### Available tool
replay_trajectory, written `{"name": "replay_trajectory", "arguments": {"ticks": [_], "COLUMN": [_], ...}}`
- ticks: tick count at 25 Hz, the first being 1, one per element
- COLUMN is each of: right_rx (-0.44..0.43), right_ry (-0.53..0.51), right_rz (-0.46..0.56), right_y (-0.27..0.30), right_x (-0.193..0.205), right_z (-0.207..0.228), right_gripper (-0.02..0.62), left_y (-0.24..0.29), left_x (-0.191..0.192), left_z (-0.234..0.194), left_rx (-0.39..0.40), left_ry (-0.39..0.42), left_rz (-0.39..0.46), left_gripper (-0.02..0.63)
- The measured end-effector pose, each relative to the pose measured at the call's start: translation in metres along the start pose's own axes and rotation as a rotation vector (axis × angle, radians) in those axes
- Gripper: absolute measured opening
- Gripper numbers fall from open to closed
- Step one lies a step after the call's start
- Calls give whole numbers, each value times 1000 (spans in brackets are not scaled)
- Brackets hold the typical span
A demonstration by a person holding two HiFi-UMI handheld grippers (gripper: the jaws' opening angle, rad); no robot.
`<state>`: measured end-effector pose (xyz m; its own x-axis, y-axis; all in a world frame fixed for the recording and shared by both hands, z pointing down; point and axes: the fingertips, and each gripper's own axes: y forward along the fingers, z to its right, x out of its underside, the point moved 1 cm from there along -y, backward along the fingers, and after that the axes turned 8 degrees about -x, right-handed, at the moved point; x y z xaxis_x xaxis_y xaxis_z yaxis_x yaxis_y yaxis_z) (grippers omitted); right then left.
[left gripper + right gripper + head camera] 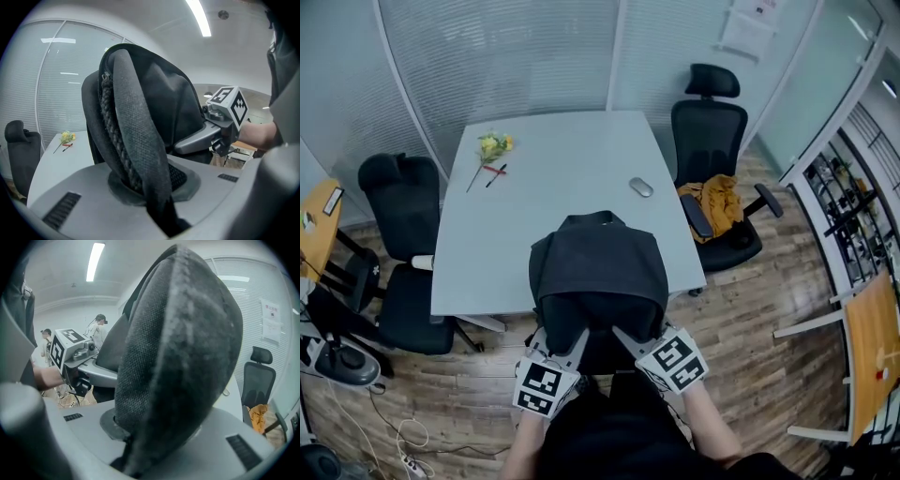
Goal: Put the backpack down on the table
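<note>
**Backpack hanging from both claws at the desk's near edge**

My left claw (567, 345) is nearly closed, clamped on a padded mesh shoulder strap (136, 140). A braided cord (108, 117) runs beside that strap down into the gap. My right claw (630, 339) stands a little wider and is pinched on the other thick padded strap (178, 371). Between the two, the dark backpack (598, 272) sits upright over the near edge of the white desk (562, 169). Its top is over the surface and its lower part is toward me. I cannot tell whether its base touches the desk yet.

The edge is my main worry. If I let go with most of the bag's weight on my side, I expect it to tip back and slide off to the floor. It needs to be further onto the surface before I release it.

The straps are soft and rounded, so either could creep out of the pads. If one goes first, the bag would swing and twist on the other.

Carrying it too far forward has its own risk, since the computer mouse (641, 187) lies just beyond the bag and could be shoved. The yellow flower (494, 145) at the far left corner is well clear.
</note>
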<state>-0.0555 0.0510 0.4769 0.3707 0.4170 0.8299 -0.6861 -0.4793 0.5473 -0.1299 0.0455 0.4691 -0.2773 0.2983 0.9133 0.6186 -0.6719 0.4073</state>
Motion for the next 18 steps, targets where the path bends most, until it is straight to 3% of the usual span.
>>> {"name": "replay_trajectory", "arguments": {"ticks": [7,18], "right_rx": [-23,-96], "right_ry": [2,-10], "right_rz": [-23,1], "right_y": [9,43], "right_x": [-6,-39], "right_z": [10,71], "right_gripper": [109,109], "left_y": [9,57], "left_x": [-3,-29], "left_z": [-12,-58], "left_rx": [1,-60], "left_ry": [-25,-44], "left_rz": [-3,-39], "left_gripper": [57,58]}}
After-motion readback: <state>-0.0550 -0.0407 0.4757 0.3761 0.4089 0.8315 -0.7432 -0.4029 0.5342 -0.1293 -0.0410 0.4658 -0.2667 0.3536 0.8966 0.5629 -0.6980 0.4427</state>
